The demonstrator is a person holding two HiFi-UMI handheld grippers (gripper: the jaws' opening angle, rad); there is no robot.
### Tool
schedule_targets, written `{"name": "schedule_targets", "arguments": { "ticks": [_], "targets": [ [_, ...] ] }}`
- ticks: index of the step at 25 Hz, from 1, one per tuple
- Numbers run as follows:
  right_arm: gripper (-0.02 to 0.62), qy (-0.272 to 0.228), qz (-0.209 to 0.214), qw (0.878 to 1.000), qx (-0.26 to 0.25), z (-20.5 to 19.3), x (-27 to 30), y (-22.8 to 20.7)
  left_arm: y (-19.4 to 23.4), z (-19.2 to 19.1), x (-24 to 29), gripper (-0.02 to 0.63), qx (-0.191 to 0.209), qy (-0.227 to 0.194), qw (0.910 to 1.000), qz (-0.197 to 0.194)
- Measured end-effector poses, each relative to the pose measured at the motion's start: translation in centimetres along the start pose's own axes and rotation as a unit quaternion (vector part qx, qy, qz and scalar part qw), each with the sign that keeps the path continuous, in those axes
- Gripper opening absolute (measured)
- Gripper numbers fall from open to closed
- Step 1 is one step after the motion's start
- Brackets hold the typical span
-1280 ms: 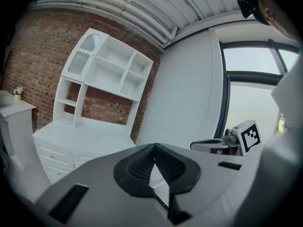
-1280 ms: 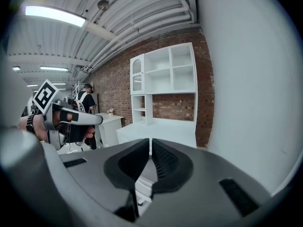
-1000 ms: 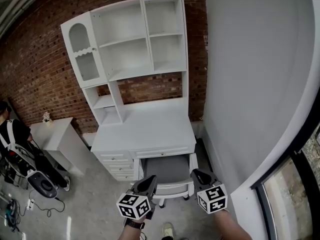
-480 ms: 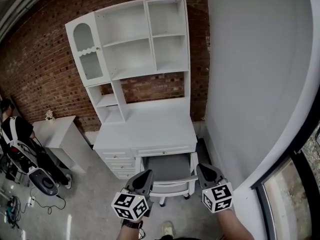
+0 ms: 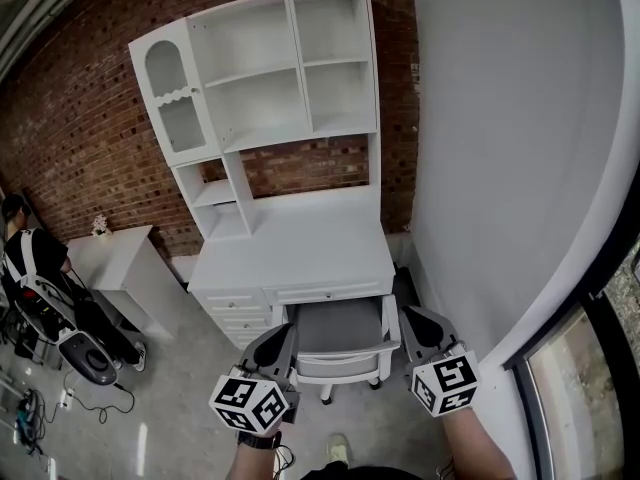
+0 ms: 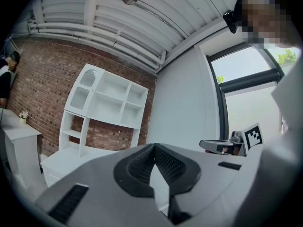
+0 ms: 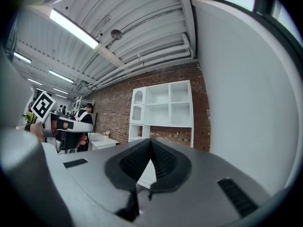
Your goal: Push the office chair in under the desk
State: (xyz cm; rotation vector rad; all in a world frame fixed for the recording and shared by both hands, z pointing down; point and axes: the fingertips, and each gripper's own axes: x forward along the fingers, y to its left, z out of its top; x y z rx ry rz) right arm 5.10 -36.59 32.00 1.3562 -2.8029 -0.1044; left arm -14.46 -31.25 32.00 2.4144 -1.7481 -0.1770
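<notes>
In the head view the office chair (image 5: 338, 340), grey seat with a white back and arms, stands at the white desk (image 5: 295, 253) with its seat partly under the front edge. My left gripper (image 5: 275, 340) is beside the chair's left arm and my right gripper (image 5: 413, 320) beside its right arm; I cannot tell whether either touches it. Both are shut with nothing between the jaws. In the left gripper view the jaws (image 6: 152, 146) meet at a point, aimed at the desk's hutch (image 6: 106, 98). In the right gripper view the jaws (image 7: 150, 141) meet the same way.
A white shelf hutch (image 5: 270, 78) stands on the desk against the brick wall (image 5: 70, 138). A grey wall (image 5: 500, 168) runs close along the right. A small white side table (image 5: 115, 263), a person (image 5: 30, 268) with equipment and floor cables (image 5: 30, 408) are at left.
Both grippers have drifted slightly outward, to either side of the chair. The head view has shifted a little. The chair keeps its place relative to the desk.
</notes>
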Motion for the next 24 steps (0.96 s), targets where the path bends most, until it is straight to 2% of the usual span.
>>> {"name": "schedule_targets", "arguments": {
  "ticks": [9, 24],
  "targets": [
    [0.005, 0.011, 0.006, 1.0, 0.014, -1.8, 0.8, -0.6, 1.1, -0.4, 0.3, 0.006, 0.002, 0.01, 0.9999, 0.007],
    [0.005, 0.012, 0.002, 1.0, 0.007, -2.1, 1.2, 0.1, 1.6, -1.2, 0.3, 0.006, 0.006, 0.018, 0.9998, 0.006]
  ]
}}
